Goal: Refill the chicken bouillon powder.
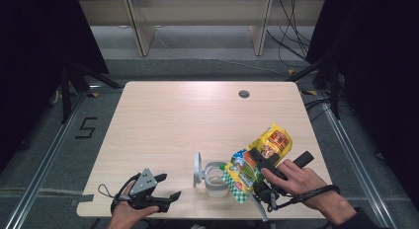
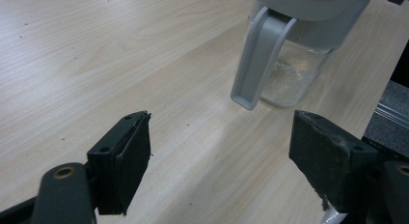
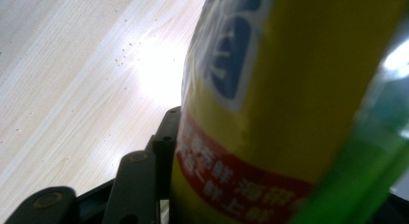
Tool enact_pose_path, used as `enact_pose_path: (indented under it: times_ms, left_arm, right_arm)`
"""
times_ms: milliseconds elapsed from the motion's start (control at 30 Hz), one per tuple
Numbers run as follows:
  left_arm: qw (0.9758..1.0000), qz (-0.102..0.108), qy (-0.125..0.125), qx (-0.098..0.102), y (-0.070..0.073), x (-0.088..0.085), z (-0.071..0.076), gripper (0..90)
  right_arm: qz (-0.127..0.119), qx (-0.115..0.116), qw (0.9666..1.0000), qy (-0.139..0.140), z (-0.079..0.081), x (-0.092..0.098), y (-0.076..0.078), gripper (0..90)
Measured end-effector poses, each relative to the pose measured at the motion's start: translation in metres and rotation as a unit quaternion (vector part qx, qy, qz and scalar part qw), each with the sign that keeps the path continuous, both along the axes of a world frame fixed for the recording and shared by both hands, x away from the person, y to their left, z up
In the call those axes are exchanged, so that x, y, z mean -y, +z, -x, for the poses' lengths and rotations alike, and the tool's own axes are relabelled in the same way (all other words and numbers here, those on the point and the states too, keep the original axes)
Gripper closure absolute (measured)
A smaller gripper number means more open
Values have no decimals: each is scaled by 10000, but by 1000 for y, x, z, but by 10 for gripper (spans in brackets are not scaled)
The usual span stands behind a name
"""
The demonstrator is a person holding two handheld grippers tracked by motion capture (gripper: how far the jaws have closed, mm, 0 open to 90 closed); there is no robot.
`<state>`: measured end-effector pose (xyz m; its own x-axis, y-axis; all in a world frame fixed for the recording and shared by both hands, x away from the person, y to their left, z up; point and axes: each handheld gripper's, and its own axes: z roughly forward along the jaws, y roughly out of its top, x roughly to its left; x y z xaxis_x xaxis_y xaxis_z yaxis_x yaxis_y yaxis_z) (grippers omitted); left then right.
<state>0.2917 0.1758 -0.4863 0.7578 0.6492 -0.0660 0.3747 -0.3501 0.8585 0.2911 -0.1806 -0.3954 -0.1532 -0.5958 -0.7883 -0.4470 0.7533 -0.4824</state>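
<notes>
Now right tongs (image 1: 257,177) gripping snack bag (image 1: 269,142), left tongs (image 1: 165,187) wide

The left tongs (image 1: 170,198) lie low at the near left of the counter (image 1: 163,120), held from below by the left hand (image 1: 129,211), jaws spread wide with nothing between them. The right tongs (image 1: 249,175) are gripped by the right hand (image 1: 296,179), the forearm coming in from the lower right, jaws clamped on a yellow packet (image 1: 257,160).
</notes>
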Motion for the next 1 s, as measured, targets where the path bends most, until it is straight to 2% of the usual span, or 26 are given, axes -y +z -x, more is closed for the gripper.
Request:
enact_pose_path:
  times_ms: [33, 100, 133, 167, 200, 233, 333, 400, 467, 500, 533, 567, 633, 667, 700, 733, 767, 800, 967, 1000]
  left_arm:
    - [10000, -64, -33, 15, 0, -1, 0, 219]
    - [10000, -47, -23, 12, 0, -1, 0, 219]
    - [10000, -46, -24, 11, 0, -1, 0, 219]
    - [10000, 52, 20, -8, 0, 1, 0, 219]
    - [10000, -49, -27, 15, 0, -1, 0, 219]
    - [10000, -49, -27, 15, 0, -1, 0, 219]
    - [10000, -47, -24, 9, 0, -1, 0, 219]
    - [10000, -45, -24, 8, 0, -1, 0, 219]
    - [10000, -50, -26, 12, 0, -1, 0, 219]
    - [10000, 43, 14, -10, 0, 1, 0, 219]
    - [10000, 41, 15, -10, 0, 1, 0, 219]
    - [10000, -60, -31, 9, 0, -1, 0, 219]
    - [10000, -54, -26, 8, 0, -1, 0, 219]
    - [10000, -54, -13, 12, 0, 0, 0, 219]
    - [10000, -48, -25, 7, 0, -1, 0, 219]
    - [10000, -43, -22, 6, 0, -1, 0, 219]
    - [10000, -43, -22, 6, 0, -1, 0, 219]
    - [10000, 0, -1, -2, 0, 0, 0, 219]
    - [10000, -55, -25, 5, 0, -1, 0, 219]
    - [10000, -52, -23, 17, 0, -1, 0, 219]
  right_arm:
    - [-6, 0, 10000, -5, 0, 0, 0, 548]
    - [12, 12, 10000, 8, 1, 0, 0, 548]
    - [-73, 13, 10000, -66, 2, 1, -2, 549]
    - [-5, 32, 10000, -16, 2, 0, -2, 549]
    - [68, 91, 9999, 68, 2, 0, -2, 549]
    - [203, 153, 9995, 170, 2, -1, 0, 549]
    - [239, 173, 9994, 204, 3, -2, -1, 550]
    - [197, 70, 9997, 116, 4, -2, -3, 550]
    - [242, 122, 9995, 149, 5, -2, -4, 550]
    - [337, -38, 9994, 52, 5, -3, -4, 550]
    - [323, -5, 9994, 76, 5, -3, -4, 551]
    - [325, 3, 9994, 69, 5, -4, -4, 551]
    - [329, 10, 9994, 73, 5, -4, -4, 551]
    - [260, -83, 9996, -9, 5, -4, -6, 551]
    - [592, 50, 9980, 230, 3, -7, -3, 551]
    - [638, -9, 9977, 223, 2, -8, -3, 551]
    - [436, 10, 9990, 45, 5, -7, -5, 552]
    - [572, 55, 9982, 168, 3, -8, -4, 552]
    - [484, -54, 9988, 39, 2, -8, -5, 552]
    - [611, -31, 9980, 130, 0, -9, -4, 552]
